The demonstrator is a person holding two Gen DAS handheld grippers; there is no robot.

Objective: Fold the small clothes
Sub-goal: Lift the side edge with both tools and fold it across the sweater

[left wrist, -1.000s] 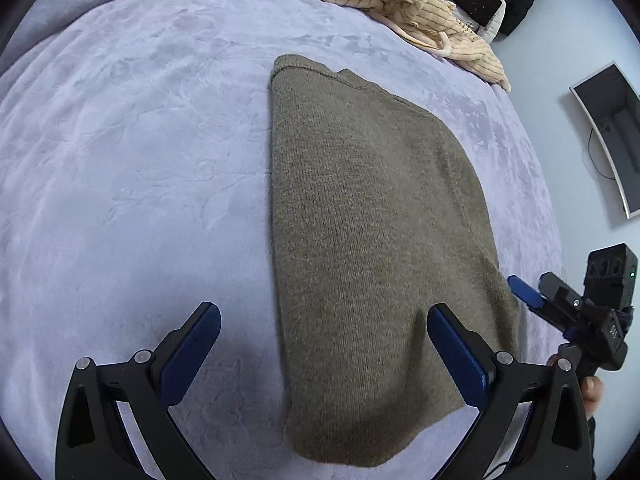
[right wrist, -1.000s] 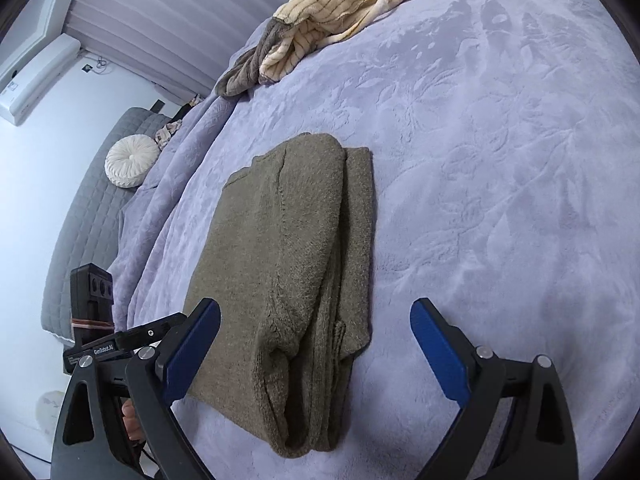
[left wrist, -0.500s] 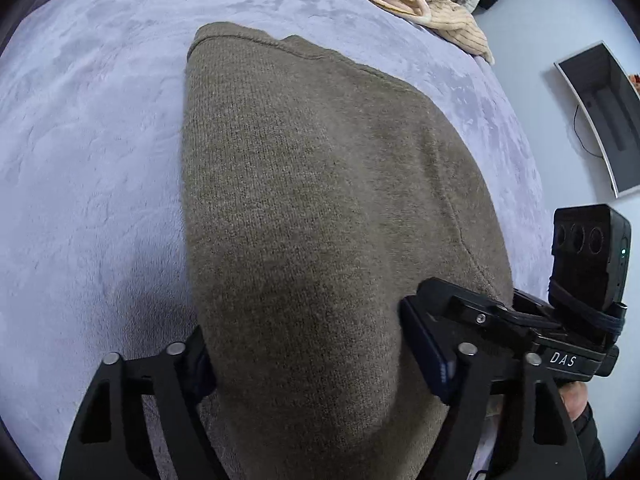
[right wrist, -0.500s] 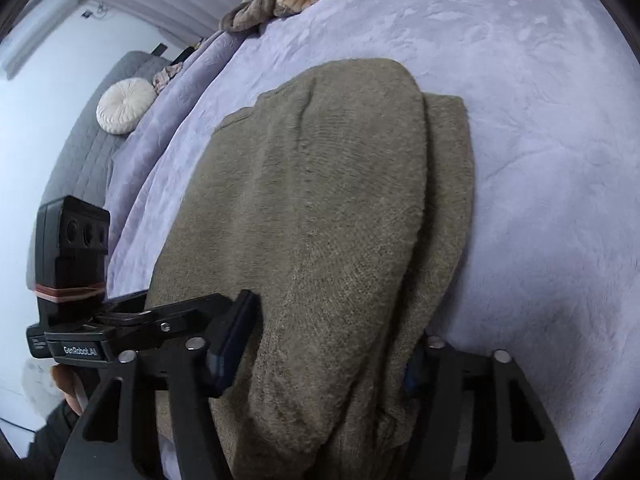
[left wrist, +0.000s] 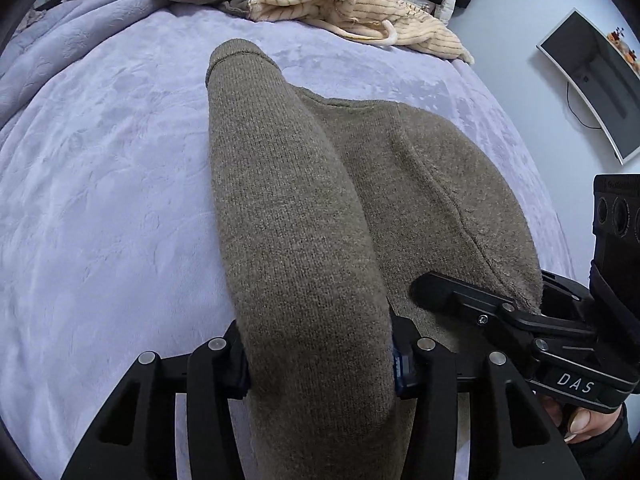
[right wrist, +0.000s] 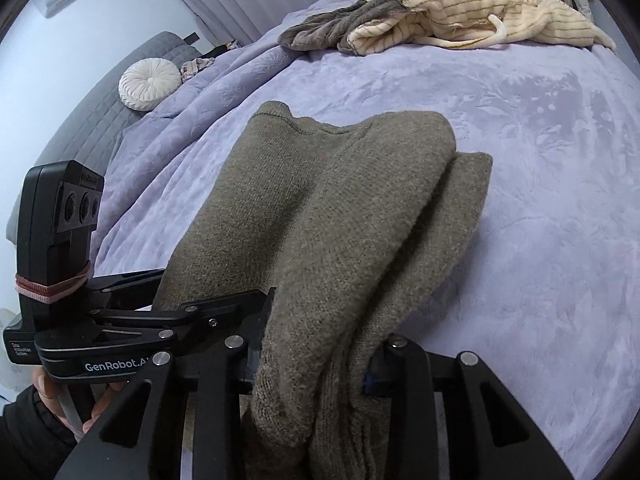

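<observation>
Bed: the lilac blanket (left wrist: 100, 184) covers the whole bed and carries all the clothes.
Olive sweater: the knitted sweater (left wrist: 304, 216) lies in the middle of the bed, already folded lengthwise into a narrow strip; its near end is off the blanket, its far end rests on it.
Waiting pile: a striped cream garment (right wrist: 472, 12) and a grey one (right wrist: 340, 28) lie crumpled at the far edge of the bed, well apart from the sweater.
Left gripper: the left gripper (left wrist: 320, 360) has its fingers closing on the near left end of the sweater; the cloth fills the gap and both pads press it.
Right gripper: the right gripper (right wrist: 316, 364) is just beside it, its fingers also closing on the bunched layers of the near right end.
Progress: I judge that the side folds are done and the cross fold is starting; the near end must go over to the far end.
Left to do: flatten this sweater, then fold the two garments of the pile.
</observation>
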